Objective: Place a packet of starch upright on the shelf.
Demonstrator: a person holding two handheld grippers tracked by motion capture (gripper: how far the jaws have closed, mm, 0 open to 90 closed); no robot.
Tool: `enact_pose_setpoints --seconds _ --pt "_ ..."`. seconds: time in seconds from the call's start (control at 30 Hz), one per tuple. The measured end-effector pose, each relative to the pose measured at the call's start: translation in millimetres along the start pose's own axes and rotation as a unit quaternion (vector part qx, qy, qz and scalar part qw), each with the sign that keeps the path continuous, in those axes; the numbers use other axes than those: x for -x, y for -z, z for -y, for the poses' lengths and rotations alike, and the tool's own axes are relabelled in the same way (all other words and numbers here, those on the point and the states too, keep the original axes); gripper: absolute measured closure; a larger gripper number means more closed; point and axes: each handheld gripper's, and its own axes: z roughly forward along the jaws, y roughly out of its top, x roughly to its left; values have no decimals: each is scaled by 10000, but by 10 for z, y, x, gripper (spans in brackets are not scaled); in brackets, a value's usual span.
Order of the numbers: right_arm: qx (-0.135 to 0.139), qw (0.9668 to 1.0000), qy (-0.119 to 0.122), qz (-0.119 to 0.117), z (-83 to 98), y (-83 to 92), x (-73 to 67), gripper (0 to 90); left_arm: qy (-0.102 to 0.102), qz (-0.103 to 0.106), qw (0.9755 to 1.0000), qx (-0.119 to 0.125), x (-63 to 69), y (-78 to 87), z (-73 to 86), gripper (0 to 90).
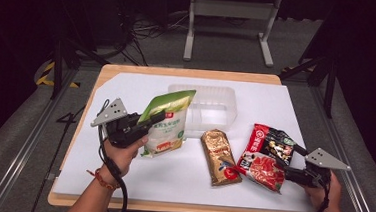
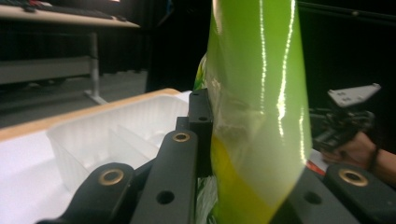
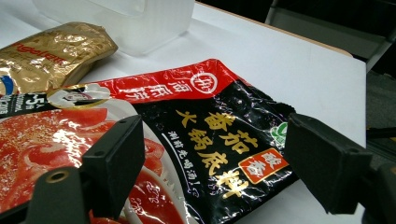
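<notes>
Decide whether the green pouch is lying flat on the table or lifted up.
Lifted: the green pouch stands nearly upright, clamped between the jaws of the left gripper in front of the clear tray.

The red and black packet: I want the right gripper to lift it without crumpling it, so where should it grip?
Probably the near right edge of the red and black packet, from the person's side. It lies flat on the white sheet, so only a thin edge fits the jaws. The right gripper already stands open over that end.
</notes>
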Motion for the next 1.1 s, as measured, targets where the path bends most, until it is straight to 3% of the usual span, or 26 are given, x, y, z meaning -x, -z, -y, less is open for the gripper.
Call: enact_pose_setpoints --seconds 0.2,0.67,0.7,0.77,0.83,0.93,1.0,1.1 --pt "-10 10000 5 2 8 -3 0 208 -124 -194 9997 -59 -37 -184 -143 861" --pt "-36 10000 -15 4 14 -12 3 206 163 -775 9969 -18 -307 -593 -322 861" --pt "-39 10000 -25 5 15 -13 4 205 68 -879 9961 -45 -318 -631 -334 862" --pt "-38 10000 -34 19 16 -16 7 198 222 -949 9952 -25 -367 -718 -348 862" --pt "-24 10000 -40 19 18 -14 9 197 217 -1054 9942 -30 -409 -801 -359 862" --pt "-16 10000 -56 19 20 -9 13 196 433 -1207 9917 -6 -499 -911 -355 862" --pt "3 10000 -67 15 22 -3 20 196 724 -1325 9885 54 -583 -1000 -335 862" --pt "21 10000 -84 46 25 13 34 196 631 -1549 9859 -10 -609 -1113 -331 862"
